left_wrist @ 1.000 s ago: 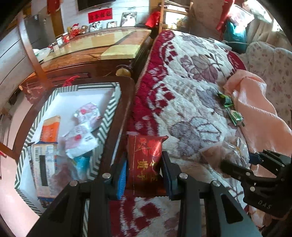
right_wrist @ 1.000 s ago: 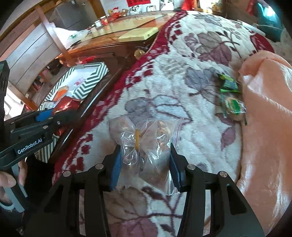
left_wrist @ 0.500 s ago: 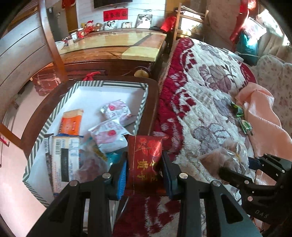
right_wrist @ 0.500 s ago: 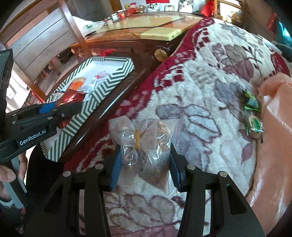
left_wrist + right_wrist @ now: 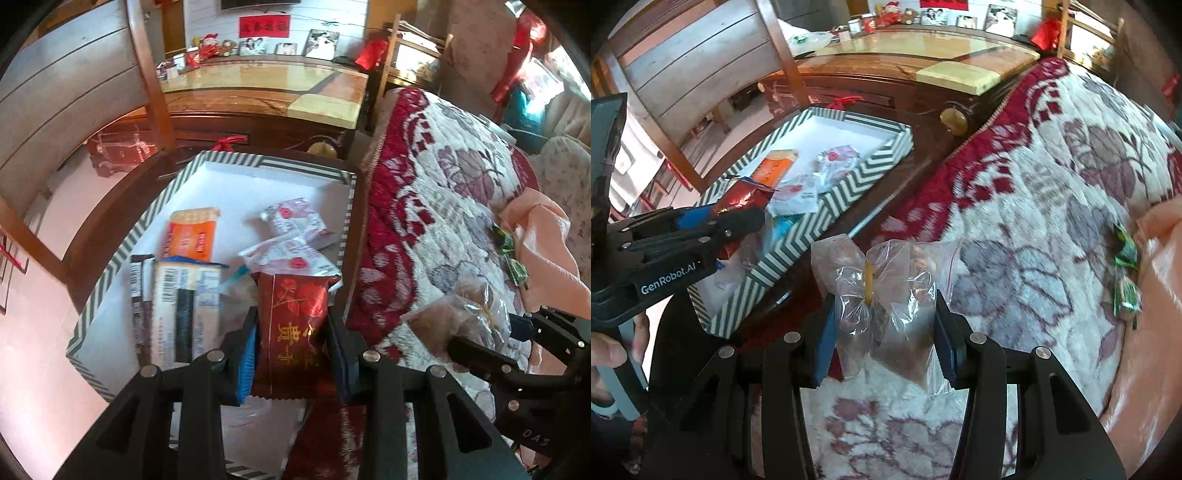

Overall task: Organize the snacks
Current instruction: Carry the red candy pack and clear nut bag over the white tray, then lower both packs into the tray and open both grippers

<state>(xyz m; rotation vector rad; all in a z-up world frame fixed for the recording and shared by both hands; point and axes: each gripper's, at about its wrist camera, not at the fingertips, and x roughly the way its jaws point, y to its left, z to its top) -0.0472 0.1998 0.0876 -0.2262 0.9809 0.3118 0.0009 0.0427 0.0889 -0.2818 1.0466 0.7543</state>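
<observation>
1. The red packet (image 5: 291, 325) between the left gripper's (image 5: 291, 354) matt black plastic fingers is glossy foil.
2. The bag (image 5: 886, 314) in the right gripper (image 5: 884, 347) is thin, clear, crinkled plastic.
3. Ahead lies a fuzzy woven blanket (image 5: 1015, 206); left, a smooth striped cardboard box (image 5: 849, 184).

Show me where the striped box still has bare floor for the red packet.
Bare white floor shows at the far end of the striped box, between its far wall and the orange packet. The near half is crowded: white-and-red packets and a barcode pack overlap there, right under the red packet held by the left gripper.
</observation>
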